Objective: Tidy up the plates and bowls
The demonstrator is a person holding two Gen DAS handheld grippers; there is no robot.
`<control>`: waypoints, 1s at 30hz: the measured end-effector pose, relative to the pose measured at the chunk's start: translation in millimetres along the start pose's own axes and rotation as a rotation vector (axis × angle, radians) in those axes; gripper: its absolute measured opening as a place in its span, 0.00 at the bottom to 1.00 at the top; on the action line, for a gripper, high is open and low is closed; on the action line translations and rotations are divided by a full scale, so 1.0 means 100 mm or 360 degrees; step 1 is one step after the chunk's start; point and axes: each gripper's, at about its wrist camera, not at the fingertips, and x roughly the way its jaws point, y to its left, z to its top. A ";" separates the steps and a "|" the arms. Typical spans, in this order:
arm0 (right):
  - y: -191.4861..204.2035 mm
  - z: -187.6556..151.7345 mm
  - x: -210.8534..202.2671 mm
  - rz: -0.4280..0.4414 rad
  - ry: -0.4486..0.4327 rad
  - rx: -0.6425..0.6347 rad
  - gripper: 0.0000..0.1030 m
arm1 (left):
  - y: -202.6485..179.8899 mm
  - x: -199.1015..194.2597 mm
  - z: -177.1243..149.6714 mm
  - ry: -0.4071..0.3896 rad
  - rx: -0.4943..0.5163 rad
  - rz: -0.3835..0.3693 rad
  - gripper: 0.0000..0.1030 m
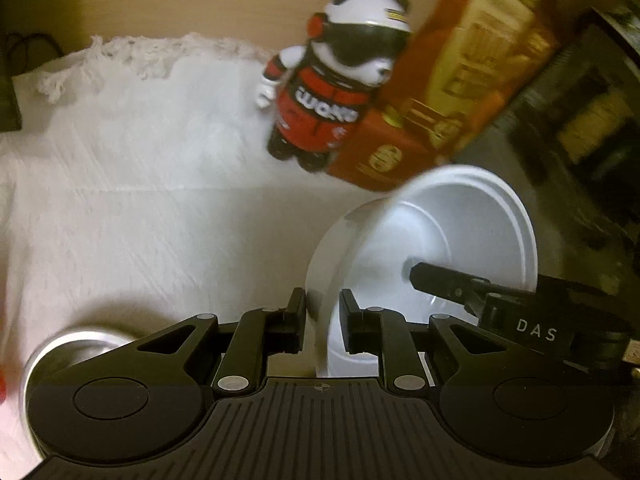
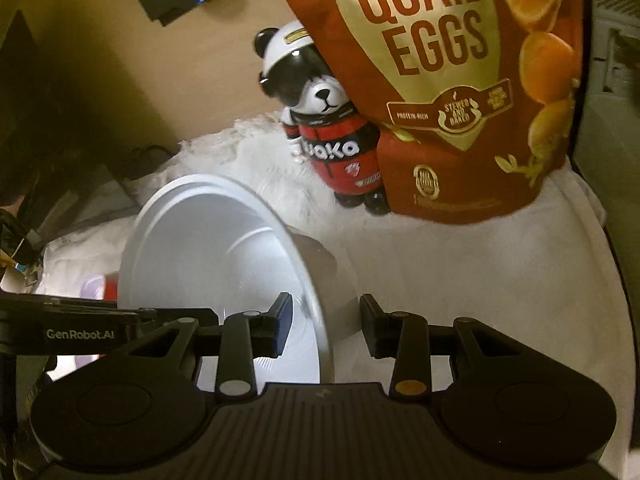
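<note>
Left gripper (image 1: 322, 322): black jointed plastic, ribbed body behind, fingers set either side of the white bowl (image 1: 424, 264) rim with narrow gaps at both pads; pinch or mere straddle cannot be told. Right gripper (image 2: 325, 326): same matte black build, jaws spread wide, one finger inside the bowl (image 2: 224, 264) and the other outside its wall, clear space on the outer side, so not clamped. In the left view, reaching into the bowl's mouth from the right, marked "DAS" on the side (image 1: 480, 300).

Bowl: smooth, glossy, thin-walled, white, round, with stepped concentric rings inside and a flat rolled lip. Tipped up on edge, mouth toward both cameras, rim blurred. Positioned over the white cloth (image 1: 140, 200), between the two grippers, just in front of the snack pouch.

Cloth: crinkled, woven, with a frayed tasselled fringe along its far edge. On it, a glossy panda figurine (image 1: 328, 84) in red and black jacket, white helmet and dark goggles, standing upright. Touching its side, a shiny red and gold foil pouch (image 2: 448, 88) printed "QUAIL EGGS", standing upright. At lower left of the left view, a round metallic rim (image 1: 76, 344), partly hidden behind the gripper body.
</note>
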 end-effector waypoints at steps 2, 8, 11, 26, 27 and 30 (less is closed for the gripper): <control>0.05 -0.10 -0.11 -0.0005 0.0016 0.0008 0.36 | 0.00 -0.10 -0.09 0.0033 0.0028 -0.0042 0.20; 0.22 -0.51 -0.31 -0.0096 0.0075 -0.0041 0.37 | 0.03 -0.12 -0.53 0.0219 0.0129 -0.0134 0.22; 0.23 -0.68 -0.30 -0.0127 0.0106 -0.0008 0.36 | 0.16 0.05 -0.69 0.0325 0.0068 -0.0179 0.21; 0.29 -0.96 -0.14 -0.0308 0.0116 0.0065 0.36 | 0.38 -0.08 -0.76 0.0270 0.0098 -0.0143 0.20; 0.29 -0.95 -0.14 -0.0312 0.0112 0.0063 0.36 | 0.38 -0.09 -0.75 0.0269 0.0097 -0.0143 0.20; 0.29 -0.95 -0.14 -0.0335 0.0113 0.0062 0.36 | 0.35 -0.08 -0.73 0.0257 0.0112 -0.0115 0.20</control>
